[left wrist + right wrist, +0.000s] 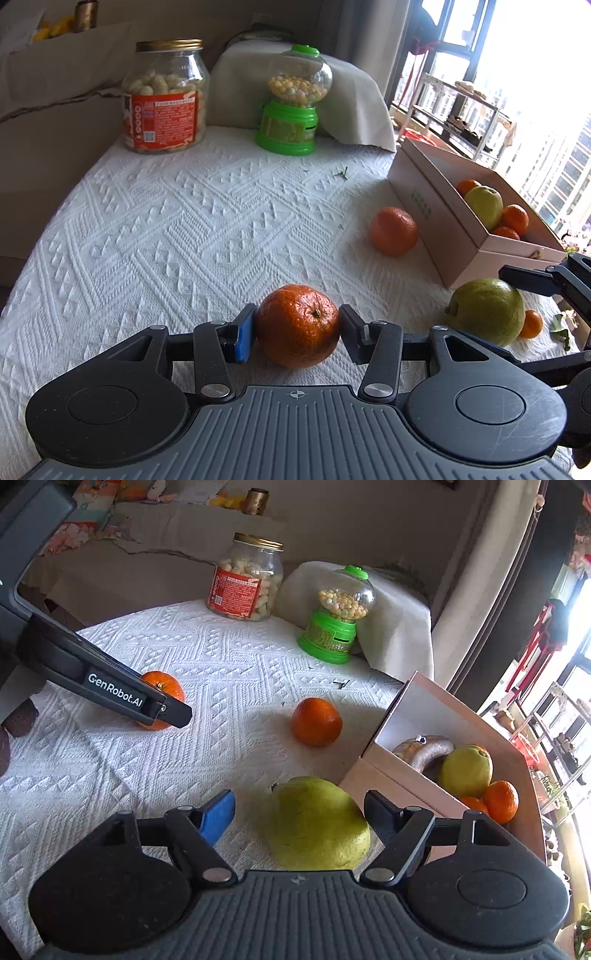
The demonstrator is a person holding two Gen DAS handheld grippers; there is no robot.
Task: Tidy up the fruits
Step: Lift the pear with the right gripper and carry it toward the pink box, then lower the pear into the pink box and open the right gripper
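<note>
I count 6 oranges [297,326], 2 green fruits [317,825], 1 box [413,705], 1 jar [165,98], 1 candy machine [291,101], 2 grippers: left gripper [295,334], right gripper [299,814].

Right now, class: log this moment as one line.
left gripper: shut on tangerine | right gripper: open around guava | box: part filled | loose tangerine: on cloth

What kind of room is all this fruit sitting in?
Probably a lived-in home, maybe a living room: a white textured cloth covers the surface, a snack jar and green candy dispenser stand on it, and a window shows apartment towers outside.
</note>
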